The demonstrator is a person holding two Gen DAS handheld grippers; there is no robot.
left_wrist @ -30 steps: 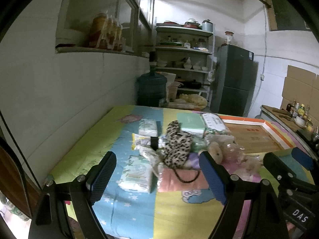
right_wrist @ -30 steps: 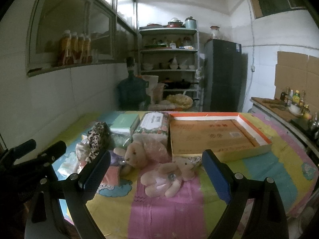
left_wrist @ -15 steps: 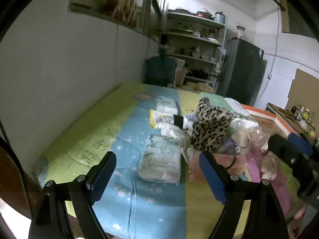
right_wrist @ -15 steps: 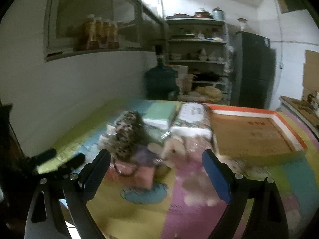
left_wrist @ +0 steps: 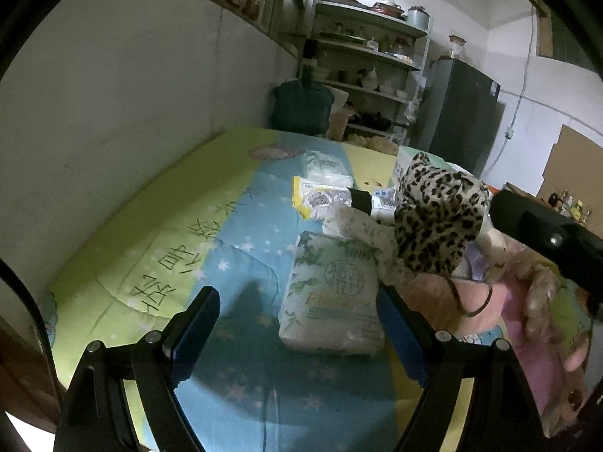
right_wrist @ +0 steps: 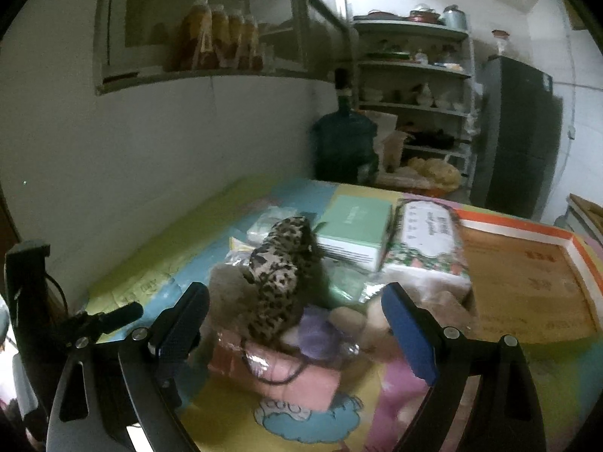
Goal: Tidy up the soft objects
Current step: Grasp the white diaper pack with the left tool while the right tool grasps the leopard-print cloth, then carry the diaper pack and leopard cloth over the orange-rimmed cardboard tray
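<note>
Leftward, from the left wrist: left gripper (left_wrist: pixel 297 324) wide open, empty; tissue pack (left_wrist: pixel 333 293) between the jaws, nearer the right one; leopard plush (left_wrist: pixel 439 218) beyond that jaw.

From the right wrist: right gripper (right_wrist: pixel 296 322) wide open, empty; leopard plush (right_wrist: pixel 280 282) between the jaws, over a pink pouch (right_wrist: pixel 279 373); box (right_wrist: pixel 527 278) beyond the right jaw.

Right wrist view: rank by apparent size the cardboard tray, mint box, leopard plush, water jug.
1. Cardboard tray, clearly largest.
2. Leopard plush, though it lies nearest the camera, so this is unsure.
3. Mint box and water jug look alike; the jug stands farther off, so no ranking.
</note>
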